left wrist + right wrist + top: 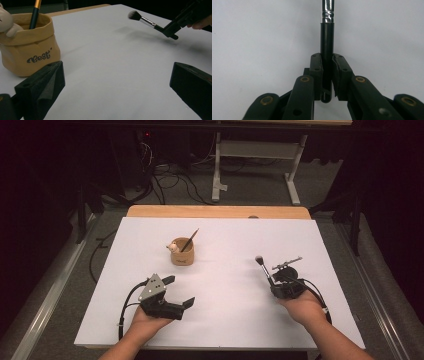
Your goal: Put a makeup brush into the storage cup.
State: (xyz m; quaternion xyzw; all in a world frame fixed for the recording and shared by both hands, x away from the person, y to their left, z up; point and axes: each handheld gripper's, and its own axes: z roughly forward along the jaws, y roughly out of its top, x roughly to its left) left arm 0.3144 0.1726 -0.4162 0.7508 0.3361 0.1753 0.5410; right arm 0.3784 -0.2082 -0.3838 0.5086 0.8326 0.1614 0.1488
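Observation:
A makeup brush (263,268) with a black handle, silver ferrule and soft head is held above the white sheet, with my right gripper (274,283) shut on its handle. In the right gripper view the pads clamp the black handle (327,37) near its end. A tan pouch-like holder (182,255) marked "Best" stands mid-table with a gold-and-black brush (190,240) and a small pale figure (173,247) in it. My left gripper (182,290) rests open in front of the holder with nothing between its jaws. In its own view the holder (32,50) is at the left and the held brush (142,20) far right.
A second slim brush (287,263) lies on the white sheet (225,320) just behind my right gripper. The sheet covers a wooden table (215,211). Beyond it are a white frame leg (217,175) and cables on the floor.

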